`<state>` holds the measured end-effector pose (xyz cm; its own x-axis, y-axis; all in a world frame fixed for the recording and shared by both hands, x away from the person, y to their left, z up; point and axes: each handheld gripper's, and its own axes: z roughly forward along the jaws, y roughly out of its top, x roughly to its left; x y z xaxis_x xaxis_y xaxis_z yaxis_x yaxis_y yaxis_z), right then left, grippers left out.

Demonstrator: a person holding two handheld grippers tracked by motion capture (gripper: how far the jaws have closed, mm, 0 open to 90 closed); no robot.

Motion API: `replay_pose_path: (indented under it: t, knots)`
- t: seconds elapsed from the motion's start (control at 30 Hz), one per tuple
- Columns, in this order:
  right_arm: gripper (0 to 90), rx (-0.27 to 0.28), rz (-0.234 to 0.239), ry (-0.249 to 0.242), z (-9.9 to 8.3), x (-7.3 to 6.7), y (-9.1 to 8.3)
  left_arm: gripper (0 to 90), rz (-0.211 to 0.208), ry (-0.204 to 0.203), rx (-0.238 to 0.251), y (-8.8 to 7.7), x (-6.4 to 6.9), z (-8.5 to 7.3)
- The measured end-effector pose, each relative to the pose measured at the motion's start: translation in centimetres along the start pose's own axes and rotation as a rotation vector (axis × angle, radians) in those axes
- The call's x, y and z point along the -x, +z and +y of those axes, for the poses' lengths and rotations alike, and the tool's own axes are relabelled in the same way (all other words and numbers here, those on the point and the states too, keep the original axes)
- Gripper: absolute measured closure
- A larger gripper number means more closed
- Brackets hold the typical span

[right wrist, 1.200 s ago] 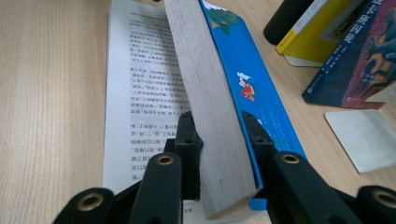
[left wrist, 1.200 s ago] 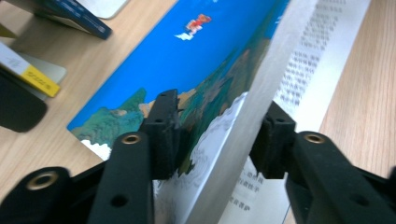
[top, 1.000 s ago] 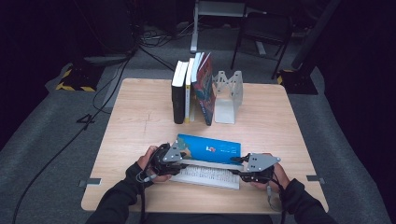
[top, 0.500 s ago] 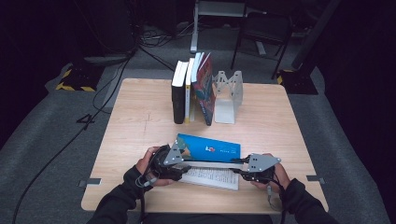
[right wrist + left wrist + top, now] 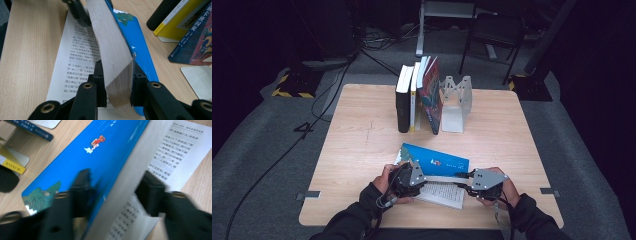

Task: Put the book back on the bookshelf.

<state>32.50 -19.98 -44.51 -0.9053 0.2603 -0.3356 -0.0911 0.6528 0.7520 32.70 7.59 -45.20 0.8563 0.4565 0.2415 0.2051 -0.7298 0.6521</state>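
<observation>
A book with a blue cover (image 5: 434,161) lies open near the table's front edge, a printed page (image 5: 443,194) flat on the wood. Its cover and a thick block of pages (image 5: 110,45) stand raised off that page. My left gripper (image 5: 414,176) is at the book's left end. In the left gripper view (image 5: 116,182) one jaw lies on the blue cover (image 5: 82,152) and the other on the page side; its jaws have just been closing on the block. My right gripper (image 5: 464,184) (image 5: 117,72) clamps the block and cover at the right end, its jaws having tightened.
Several books (image 5: 417,95) stand upright in a row at the table's far middle, leaning against a white metal bookend (image 5: 455,102). In the right gripper view they lie to the upper right (image 5: 180,17), with the bookend's base (image 5: 197,80) beside them. Bare wood (image 5: 357,145) lies left of the open book.
My left gripper has shifted a little to the right along the book's left end. The right gripper and the raised pages have hardly moved.
</observation>
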Motion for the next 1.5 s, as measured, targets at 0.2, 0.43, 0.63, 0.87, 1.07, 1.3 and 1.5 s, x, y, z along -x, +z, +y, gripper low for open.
replay_pose_path:
  t: [0.2, 0.43, 0.63, 0.87, 1.07, 1.3, 1.5]
  knots:
    - [51.4, 0.010, 0.008, 0.027, -1.5, 1.4, -0.1, 62.1, -0.043, -0.012, 0.021, 0.1, -0.5, -0.5]
    - [65.5, -0.015, 0.002, 0.071, -3.8, 2.8, 0.2, 64.1, -0.084, -0.011, 0.039, 0.0, -1.3, -0.6]
    - [69.2, -0.050, -0.040, 0.015, -2.5, 1.5, 0.1, 54.1, -0.075, 0.002, 0.013, -0.2, -1.4, -0.2]
    - [69.1, -0.043, -0.044, 0.046, -2.1, 1.5, 0.1, 47.0, -0.054, -0.008, 0.034, 0.1, -0.5, 1.0]
    - [68.2, -0.035, -0.045, 0.067, -2.0, 1.9, 0.0, 64.3, -0.055, 0.005, 0.067, 0.0, -0.3, 1.2]
    - [58.0, -0.002, -0.060, 0.121, -2.4, 2.6, -0.2, 68.6, -0.037, -0.015, 0.123, 0.1, -0.1, 0.8]
    - [45.5, 0.027, -0.117, 0.255, -3.9, 4.4, -1.9, 69.7, -0.064, -0.080, 0.195, -0.4, -1.0, 0.3]
